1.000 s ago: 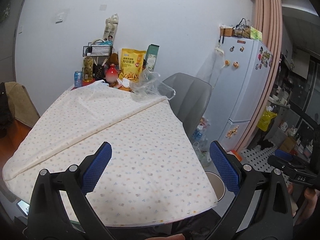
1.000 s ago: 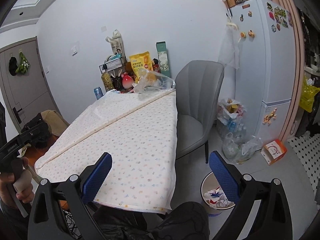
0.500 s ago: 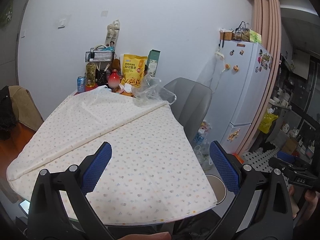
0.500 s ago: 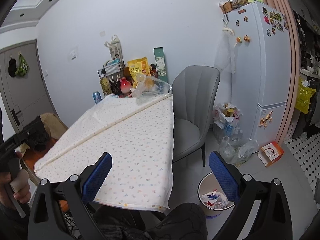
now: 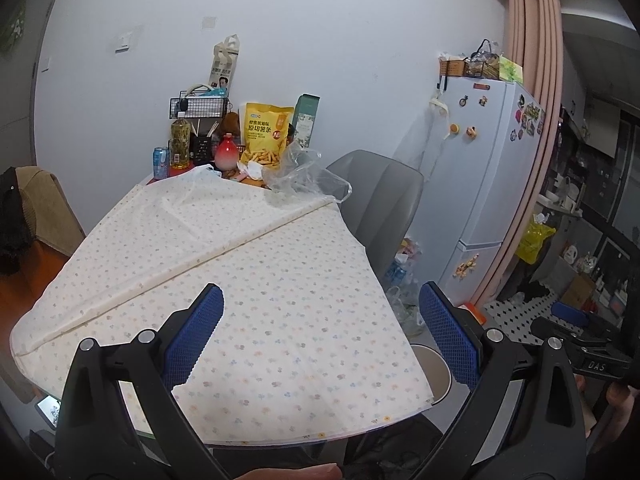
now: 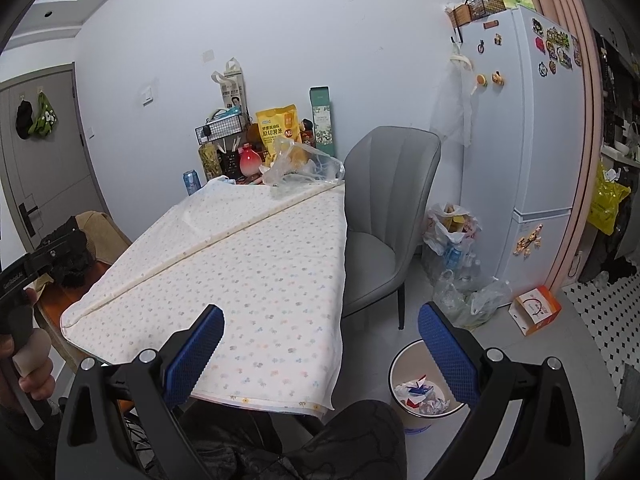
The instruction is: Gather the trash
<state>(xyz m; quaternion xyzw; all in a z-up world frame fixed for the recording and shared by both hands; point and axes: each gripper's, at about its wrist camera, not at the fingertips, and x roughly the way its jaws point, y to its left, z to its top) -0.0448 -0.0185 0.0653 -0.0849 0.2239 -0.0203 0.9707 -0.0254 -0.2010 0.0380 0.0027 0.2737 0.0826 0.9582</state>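
1. Both tools are up at the near edge of the table [image 5: 132,264], and both are empty: the left gripper [image 5: 320,328] has its blue pads spread wide, and the right gripper [image 6: 320,332] is spread just as wide, pinching nothing.
2. The tablecloth [image 6: 256,280] is bare across its near half. The only loose candidate for trash on it is the crumpled clear plastic bag [image 5: 304,176] at the far right corner, lying against the cloth's folded seam.
3. Behind that bag, along the far edge, stand a yellow snack bag [image 5: 266,132], a red vase [image 5: 226,152], a blue can [image 5: 161,162] and a wire basket [image 5: 199,106]. My guess is these are kept goods, not trash.
4. The bin [image 6: 420,384] sits on the floor just beside the table's near right corner, already holding crumpled paper. In the left view only its rim [image 5: 434,364] peeks out past the cloth.
5. The step in hand looks like the reach for the plastic bag, and it is well away from both tools.
6. To do it well, I'd send the right tool along the right edge, past the grey chair [image 6: 384,216], and come down on a bunched ridge of the film.
7. Film that thin will likely slip or drag, so close fully on a thick fold, lift clear of the vase and snack bag, then carry it back over the bin before letting go.
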